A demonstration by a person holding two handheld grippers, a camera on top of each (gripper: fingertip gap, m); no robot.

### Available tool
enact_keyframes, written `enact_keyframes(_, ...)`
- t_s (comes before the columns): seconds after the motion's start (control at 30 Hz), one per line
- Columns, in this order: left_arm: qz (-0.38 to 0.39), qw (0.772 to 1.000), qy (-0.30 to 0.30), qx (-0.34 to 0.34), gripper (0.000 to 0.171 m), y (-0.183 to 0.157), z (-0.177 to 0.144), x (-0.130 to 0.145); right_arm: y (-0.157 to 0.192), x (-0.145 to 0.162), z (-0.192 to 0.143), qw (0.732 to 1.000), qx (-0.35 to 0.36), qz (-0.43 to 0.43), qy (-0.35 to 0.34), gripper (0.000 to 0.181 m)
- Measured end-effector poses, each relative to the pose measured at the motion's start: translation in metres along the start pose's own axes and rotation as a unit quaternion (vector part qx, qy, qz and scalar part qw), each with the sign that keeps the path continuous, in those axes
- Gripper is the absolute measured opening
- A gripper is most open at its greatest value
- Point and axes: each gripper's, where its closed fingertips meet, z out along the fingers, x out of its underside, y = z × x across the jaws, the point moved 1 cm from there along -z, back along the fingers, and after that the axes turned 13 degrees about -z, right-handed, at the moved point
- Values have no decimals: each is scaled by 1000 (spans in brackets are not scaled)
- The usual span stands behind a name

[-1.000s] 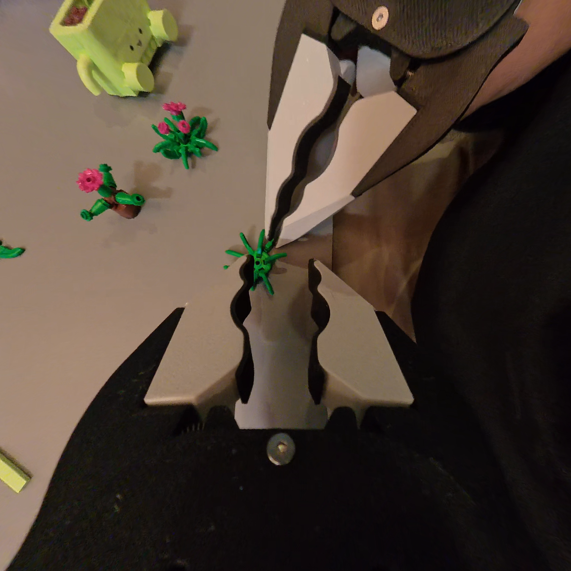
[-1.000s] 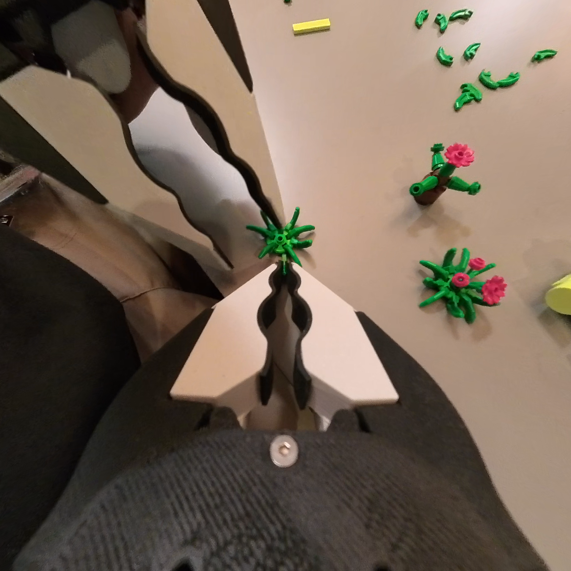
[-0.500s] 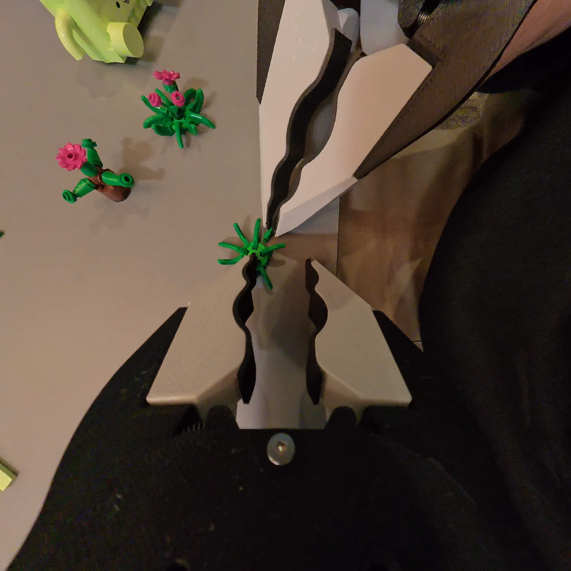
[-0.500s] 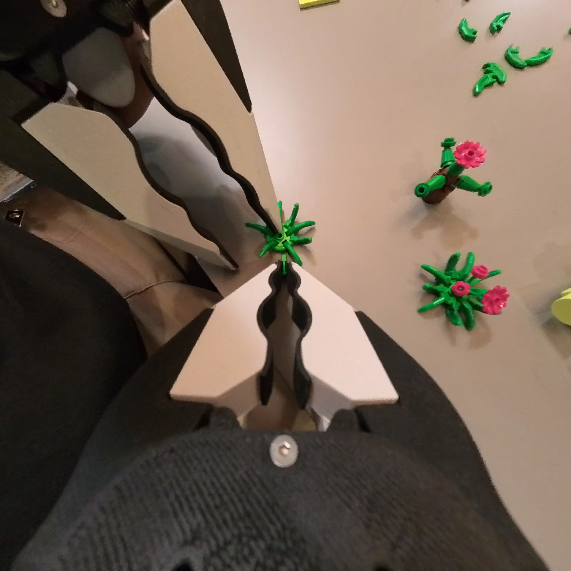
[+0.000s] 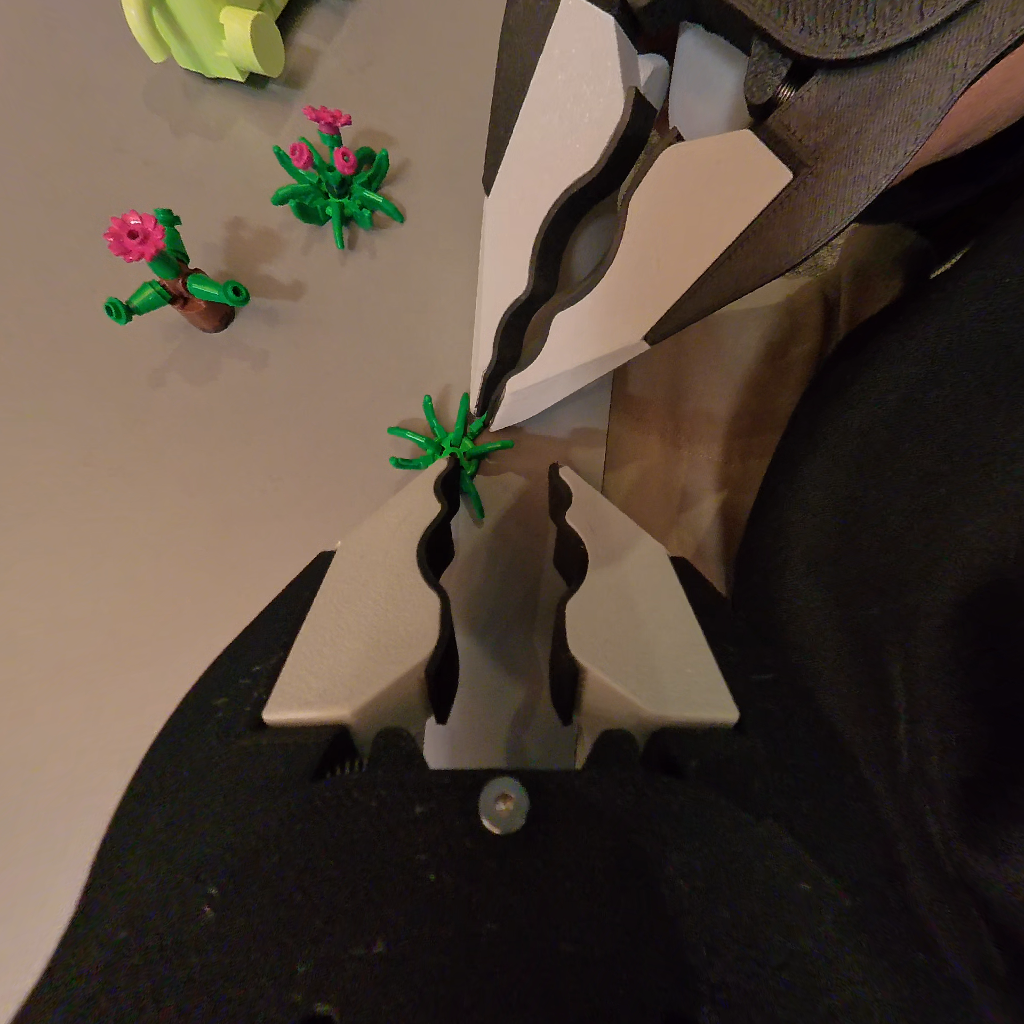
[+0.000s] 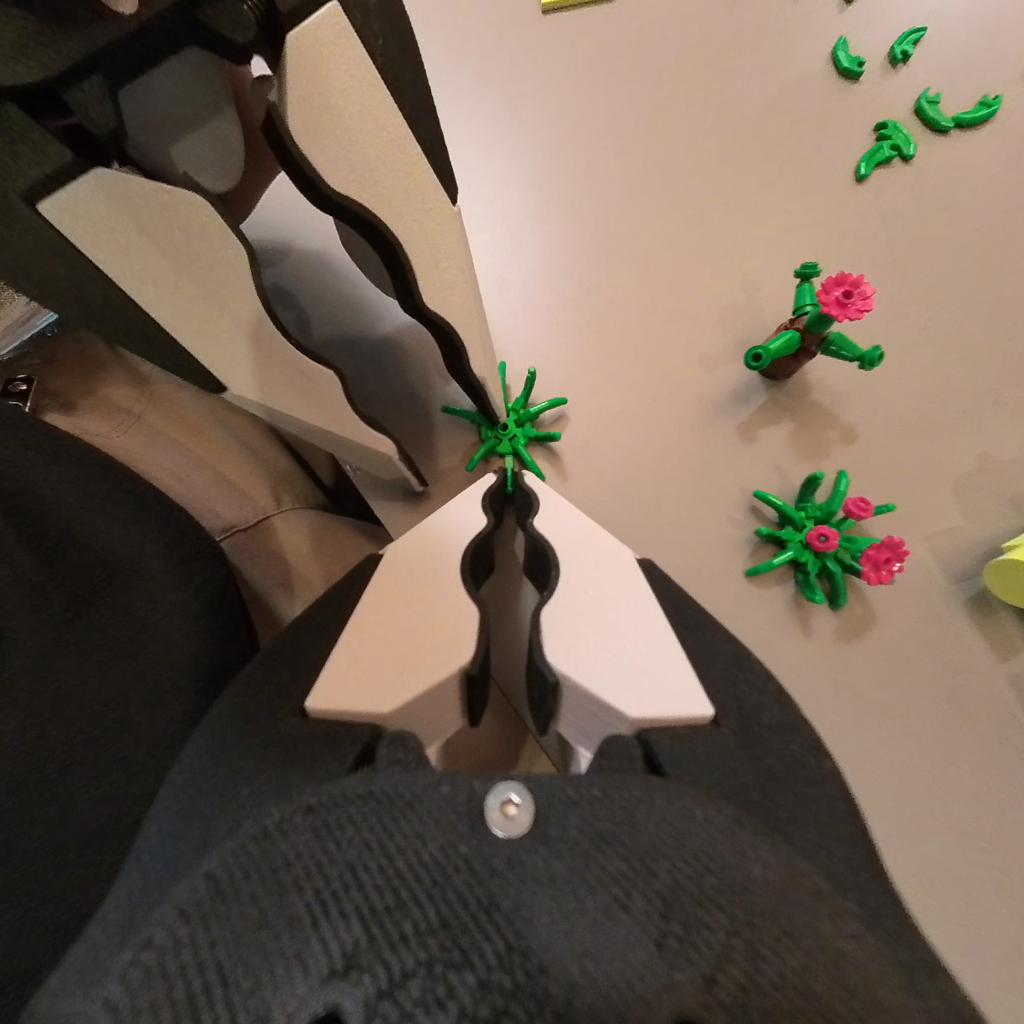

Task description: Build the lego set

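Note:
A small green spiky plant piece is held over the table edge, between the two grippers. My right gripper is shut on one of its thin leaves; in the left wrist view it comes in from above. My left gripper is open, with its left fingertip against the plant's centre and the right finger apart from it. In the right wrist view the plant sits at my fingertips, and the left gripper reaches in from the upper left.
On the grey table lie a leafy plant with pink flowers, a brown stump with green arms and a pink flower, a lime-green pot and several loose green leaves. A person's dark clothing is close behind. My two grippers' fingertips are within a few centimetres of each other.
Both grippers have drifted slightly with the plant piece. The lime pot has slid toward the top edge of the left wrist view. The right gripper stays shut and the left stays open.

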Motion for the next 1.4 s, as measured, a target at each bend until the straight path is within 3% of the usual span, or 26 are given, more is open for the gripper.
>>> enact_keyframes(0.23, -49, 997, -62, -13, 28, 12, -17, -7, -1, 0, 0, 1000, 2, 0, -7, 0)
enact_keyframes(0.6, -28, 998, -36, -47, 36, 15, 2, -1, -2, 0, 0, 1000, -1, -1, -6, 0)
enact_keyframes(0.77, -34, 997, -42, -53, 26, 21, 2, -2, -3, 0, 0, 1000, -2, -2, -6, 0)
enact_keyframes(1.4, -29, 996, -40, -67, 24, 20, 3, -2, 0, 1, 0, 997, -1, -65, -37, 0)
